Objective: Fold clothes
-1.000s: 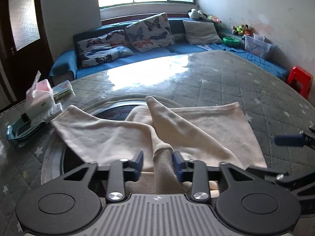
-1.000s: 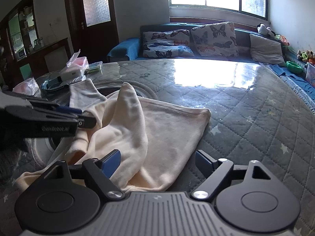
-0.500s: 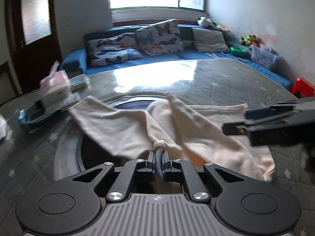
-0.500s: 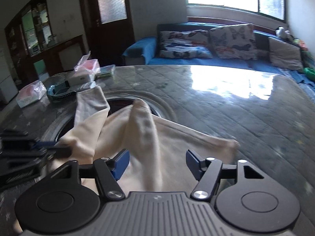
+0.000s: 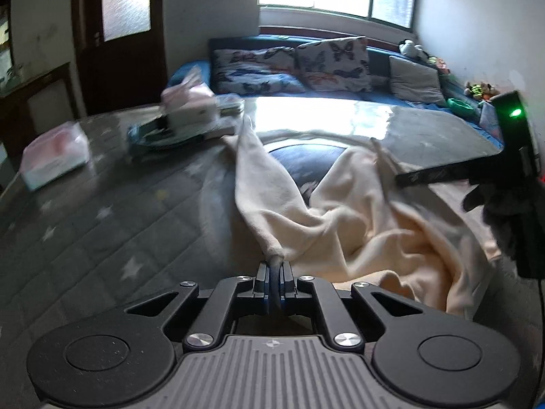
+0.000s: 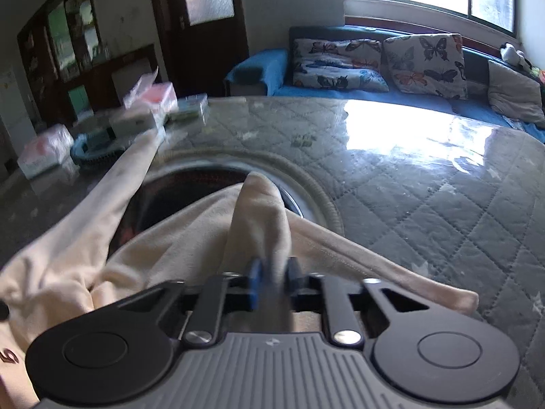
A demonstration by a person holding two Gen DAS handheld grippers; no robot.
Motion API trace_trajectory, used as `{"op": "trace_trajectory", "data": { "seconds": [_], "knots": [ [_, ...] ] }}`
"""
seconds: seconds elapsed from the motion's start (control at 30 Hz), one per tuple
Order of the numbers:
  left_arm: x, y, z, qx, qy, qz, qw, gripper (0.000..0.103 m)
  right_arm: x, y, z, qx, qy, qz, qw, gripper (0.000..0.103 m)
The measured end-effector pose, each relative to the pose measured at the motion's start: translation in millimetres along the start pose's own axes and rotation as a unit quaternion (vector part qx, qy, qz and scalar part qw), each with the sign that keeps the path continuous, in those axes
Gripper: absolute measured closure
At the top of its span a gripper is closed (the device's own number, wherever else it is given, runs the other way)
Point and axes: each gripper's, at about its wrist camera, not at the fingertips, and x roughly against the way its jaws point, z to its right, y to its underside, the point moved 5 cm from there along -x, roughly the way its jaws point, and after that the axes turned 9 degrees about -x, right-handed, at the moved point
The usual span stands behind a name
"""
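Note:
A cream long-sleeved garment (image 5: pixel 361 218) lies rumpled on the quilted grey table (image 5: pixel 102 211). My left gripper (image 5: pixel 274 269) is shut on a bunched fold of it, and one sleeve (image 5: pixel 259 177) stretches away toward the far left. In the right wrist view the same cream garment (image 6: pixel 190 248) spreads below, and my right gripper (image 6: pixel 272 272) is shut on a raised fold (image 6: pixel 262 211) of it. The right gripper also shows as a dark tool (image 5: pixel 511 170) with a green light at the right edge of the left wrist view.
A dark round inset (image 6: pixel 204 184) sits in the table under the cloth. Tissue packs (image 5: pixel 54 156) and boxes on a tray (image 5: pixel 184 116) stand at the table's far left. A blue sofa with butterfly cushions (image 6: pixel 374 61) runs along the window wall.
My right gripper went from open to shut on a fold of the garment. My left gripper, open a second ago, holds its fold and has pulled the cloth up and toward me.

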Motion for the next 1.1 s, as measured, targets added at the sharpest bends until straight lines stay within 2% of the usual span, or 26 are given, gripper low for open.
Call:
{"op": "trace_trajectory", "data": {
  "seconds": [0.13, 0.27, 0.4, 0.43, 0.53, 0.57, 0.67, 0.73, 0.77, 0.8, 0.83, 0.87, 1.1],
  "knots": [
    [8.9, 12.9, -2.4, -0.001, -0.002, -0.006, 1.0, 0.097, 29.4, -2.1, 10.3, -0.006, 0.013, 0.034, 0.999, 0.1],
    [16.7, 22.0, 2.3, -0.005, 0.001, -0.007, 1.0, 0.097, 54.5, -4.1, 22.5, -0.022, 0.015, 0.044, 0.999, 0.099],
    [22.9, 29.8, 8.0, -0.004, 0.006, -0.009, 0.9999, 0.097, 54.5, -5.6, 11.7, -0.007, -0.004, 0.038, 0.999, 0.09],
    [24.3, 32.6, 9.4, -0.004, 0.006, -0.011, 0.9999, 0.097, 50.1, -6.3, 6.9, -0.004, -0.011, 0.033, 0.999, 0.085],
    [27.7, 40.5, 11.4, 0.0, 0.008, -0.018, 0.9998, 0.097, 29.7, -9.7, -9.3, 0.013, -0.022, 0.023, 0.999, 0.074],
    [28.2, 42.0, 11.3, 0.004, 0.009, -0.021, 0.9997, 0.097, 21.4, -10.4, -14.6, 0.017, -0.026, 0.019, 0.999, 0.068],
    [27.7, 44.1, 11.2, 0.005, 0.009, -0.03, 0.9995, 0.097, -4.1, -12.1, -24.3, 0.02, -0.031, -0.001, 0.999, 0.064],
    [25.6, 44.0, 9.6, 0.005, 0.009, -0.034, 0.9994, 0.097, -18.9, -11.8, -28.6, 0.02, -0.032, -0.013, 0.999, 0.064],
    [24.8, 43.4, 9.0, 0.005, 0.011, -0.035, 0.9993, 0.097, -24.6, -10.2, -29.9, 0.019, -0.033, -0.019, 0.999, 0.068],
    [24.0, 43.0, 8.5, 0.005, 0.011, -0.036, 0.9993, 0.097, -23.4, -9.5, -29.1, 0.018, -0.034, -0.019, 0.999, 0.074],
    [23.5, 42.3, 7.9, 0.004, 0.012, -0.035, 0.9993, 0.097, -13.6, -10.2, -25.4, 0.016, -0.032, -0.01, 0.999, 0.091],
    [23.6, 41.7, 7.8, 0.002, 0.015, -0.035, 0.9993, 0.096, -3.7, -10.9, -21.7, 0.015, -0.03, -0.002, 0.999, 0.094],
    [28.2, 36.4, 7.1, -0.012, 0.015, -0.024, 0.9995, 0.089, 66.1, -15.8, 4.2, 0.004, -0.017, 0.059, 0.998, 0.095]
  ]
}}
